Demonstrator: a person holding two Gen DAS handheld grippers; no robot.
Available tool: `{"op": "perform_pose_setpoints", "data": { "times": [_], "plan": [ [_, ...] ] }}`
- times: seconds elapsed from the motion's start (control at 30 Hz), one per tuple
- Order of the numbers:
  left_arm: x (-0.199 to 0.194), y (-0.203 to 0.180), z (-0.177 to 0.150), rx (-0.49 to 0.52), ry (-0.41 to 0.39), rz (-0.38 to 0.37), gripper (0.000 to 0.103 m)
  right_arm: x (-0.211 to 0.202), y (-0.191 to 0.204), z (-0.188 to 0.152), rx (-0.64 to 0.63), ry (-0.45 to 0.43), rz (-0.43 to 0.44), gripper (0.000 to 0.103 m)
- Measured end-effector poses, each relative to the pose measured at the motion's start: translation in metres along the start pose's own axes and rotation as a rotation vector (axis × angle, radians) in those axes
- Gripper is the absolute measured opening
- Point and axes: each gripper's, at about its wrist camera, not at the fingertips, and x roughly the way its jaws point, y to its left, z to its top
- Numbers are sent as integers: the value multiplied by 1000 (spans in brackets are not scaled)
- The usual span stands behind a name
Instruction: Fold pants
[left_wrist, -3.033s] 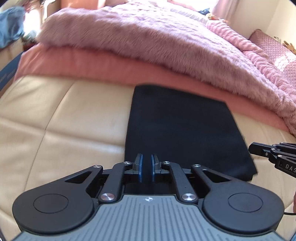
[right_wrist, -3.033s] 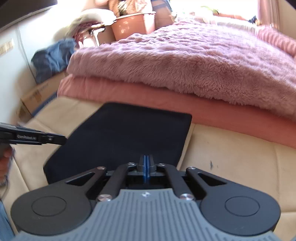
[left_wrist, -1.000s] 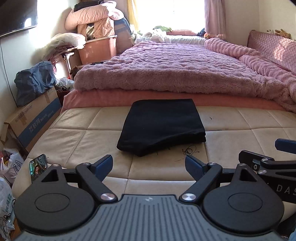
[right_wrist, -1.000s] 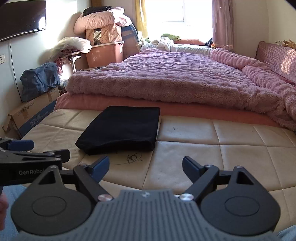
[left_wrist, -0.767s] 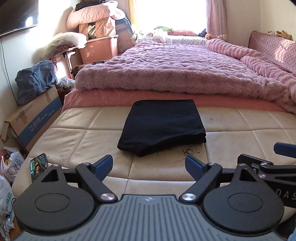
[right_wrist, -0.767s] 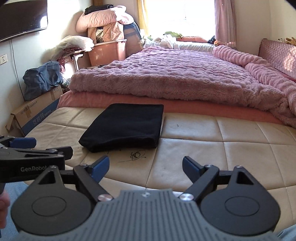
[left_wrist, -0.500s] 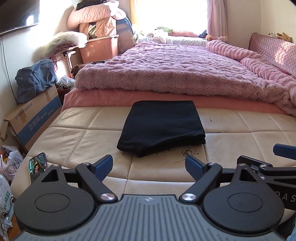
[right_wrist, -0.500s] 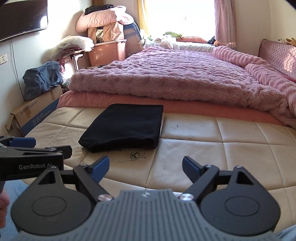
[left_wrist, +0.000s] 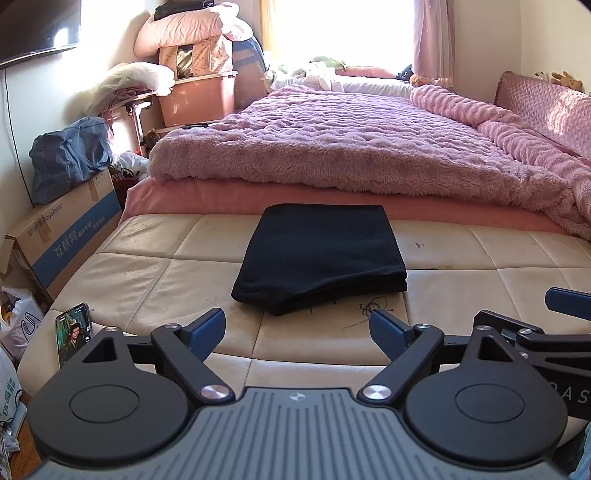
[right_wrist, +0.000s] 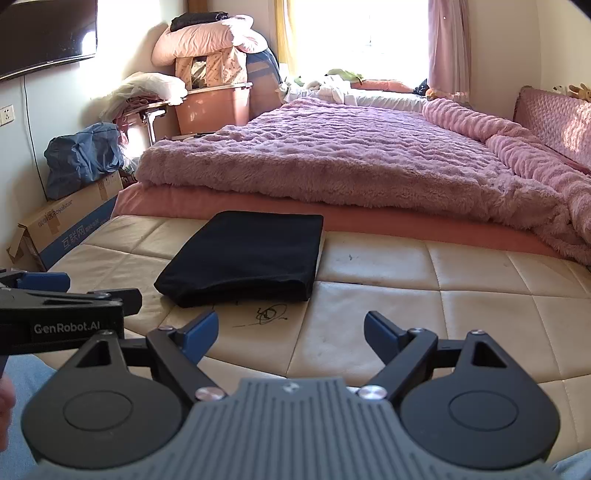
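Observation:
The black pants (left_wrist: 319, 254) lie folded into a flat rectangle on the cream quilted mattress (left_wrist: 147, 280), close to the pink bed's foot. From the right wrist view the same pants (right_wrist: 247, 254) sit left of centre. My left gripper (left_wrist: 297, 326) hovers open, well back from the near edge of the pants, holding nothing. My right gripper (right_wrist: 290, 330) is also open and empty, pulled back over the mattress (right_wrist: 406, 295). Each gripper shows at the edge of the other's view.
A pink fluffy blanket (left_wrist: 351, 147) covers the raised bed behind the pants. A phone (left_wrist: 72, 334) lies at the mattress's left corner. A cardboard box (left_wrist: 59, 236), a blue bag (left_wrist: 68, 157) and piled bedding stand along the left wall. Ink scribbles (right_wrist: 271, 314) mark the mattress.
Three seconds ago both grippers were shut and close over the pants. Both have since opened and drawn back; in the last second they barely moved.

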Motion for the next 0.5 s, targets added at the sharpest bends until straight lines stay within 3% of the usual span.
{"op": "perform_pose_setpoints", "data": {
  "times": [0.5],
  "plan": [
    [-1, 0, 0, -3, -2, 4, 102, -2, 1, 0, -4, -4, -1, 82]
  ]
}}
